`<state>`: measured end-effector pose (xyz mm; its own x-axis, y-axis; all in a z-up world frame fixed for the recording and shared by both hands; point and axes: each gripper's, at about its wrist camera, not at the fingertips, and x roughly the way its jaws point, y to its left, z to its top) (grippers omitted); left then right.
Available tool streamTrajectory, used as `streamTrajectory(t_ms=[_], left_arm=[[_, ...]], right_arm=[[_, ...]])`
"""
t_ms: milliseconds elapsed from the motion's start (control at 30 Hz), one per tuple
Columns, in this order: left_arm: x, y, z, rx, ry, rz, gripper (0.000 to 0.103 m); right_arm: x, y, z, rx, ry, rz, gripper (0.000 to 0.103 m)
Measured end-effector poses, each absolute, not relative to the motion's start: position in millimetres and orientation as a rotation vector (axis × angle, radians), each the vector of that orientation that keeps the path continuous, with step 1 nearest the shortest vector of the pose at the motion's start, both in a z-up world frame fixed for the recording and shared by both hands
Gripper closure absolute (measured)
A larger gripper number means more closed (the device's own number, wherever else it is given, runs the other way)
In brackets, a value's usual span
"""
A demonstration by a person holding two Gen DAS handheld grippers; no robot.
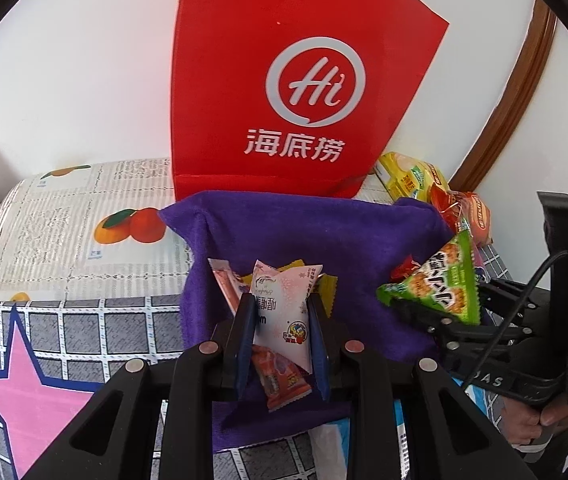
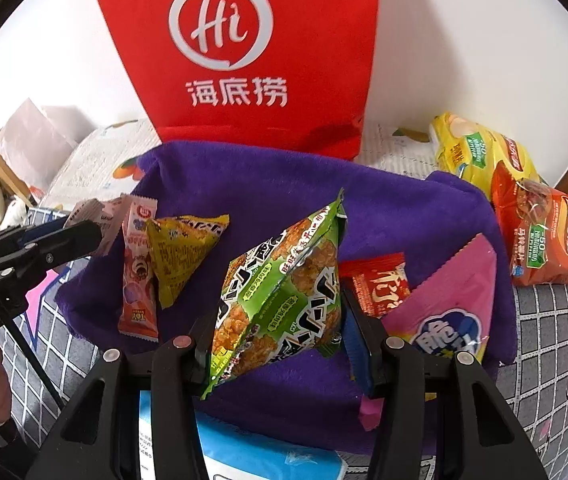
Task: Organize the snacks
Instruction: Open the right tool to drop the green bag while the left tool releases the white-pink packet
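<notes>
My left gripper is shut on a white and pink snack packet, held upright over a purple cloth. An orange-pink packet lies on the cloth just under it. My right gripper is shut on a green triangular snack packet above the same purple cloth. On the cloth lie a yellow triangular packet, an orange-pink stick packet, a small red packet and a pink packet. The left gripper shows at the left edge of the right wrist view.
A red bag with a white logo stands against the wall behind the cloth. A yellow chip bag and an orange chip bag lie at the right. The bedding is grey checked with a pink star.
</notes>
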<state>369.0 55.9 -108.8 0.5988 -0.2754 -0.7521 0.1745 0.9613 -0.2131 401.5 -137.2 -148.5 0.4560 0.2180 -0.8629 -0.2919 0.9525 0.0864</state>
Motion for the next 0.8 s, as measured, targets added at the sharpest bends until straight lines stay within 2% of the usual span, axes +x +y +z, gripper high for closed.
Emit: streamTrajectory(t_ms=[800], left_arm=[[371.0, 46.7, -126.6, -0.134, 0.916, -0.302, 0.079]], right_arm=[[405.2, -128.2, -166.9, -0.111, 1.108, 0.306, 0.053]])
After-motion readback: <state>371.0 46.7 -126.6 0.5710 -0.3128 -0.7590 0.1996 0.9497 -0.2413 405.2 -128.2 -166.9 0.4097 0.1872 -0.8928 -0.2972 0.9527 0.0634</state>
